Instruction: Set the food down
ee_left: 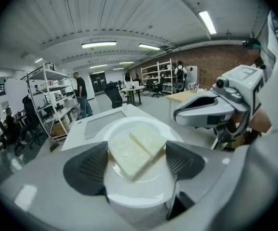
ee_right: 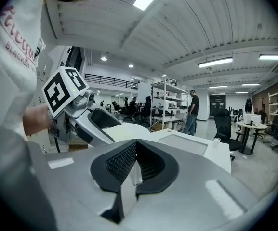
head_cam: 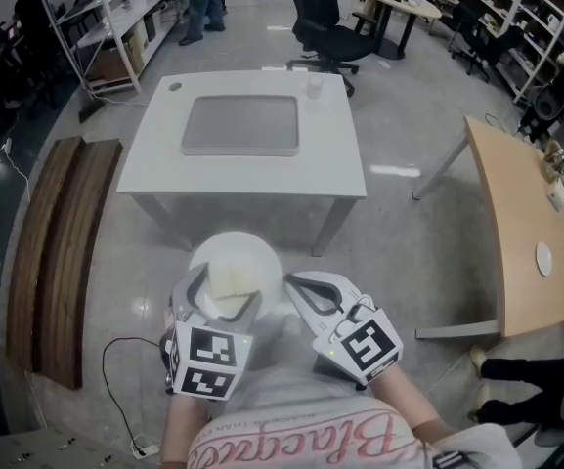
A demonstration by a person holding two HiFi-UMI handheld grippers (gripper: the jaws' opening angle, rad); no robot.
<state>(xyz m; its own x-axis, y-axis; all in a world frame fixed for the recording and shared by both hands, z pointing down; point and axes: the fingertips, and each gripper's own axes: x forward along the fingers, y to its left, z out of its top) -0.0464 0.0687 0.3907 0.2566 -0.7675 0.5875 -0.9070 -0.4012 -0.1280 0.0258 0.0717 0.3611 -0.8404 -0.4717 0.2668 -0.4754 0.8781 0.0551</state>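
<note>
Between the left tongs (ee_left: 136,152), white plate (ee_left: 138,198); on it, two pale slabs (ee_left: 149,139)

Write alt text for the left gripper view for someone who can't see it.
The left gripper clamps a white plate between its jaws, and two pale slabs of food lie on the plate. Beyond it stands a white table, with the right gripper alongside.

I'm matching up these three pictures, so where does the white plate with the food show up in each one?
Head view: plate low centre, held by the left gripper.
Left gripper view: plate bottom centre, between the pads.
Right gripper view: plate left of centre, behind the left gripper.
Shared landmark: the white table ahead.
</note>
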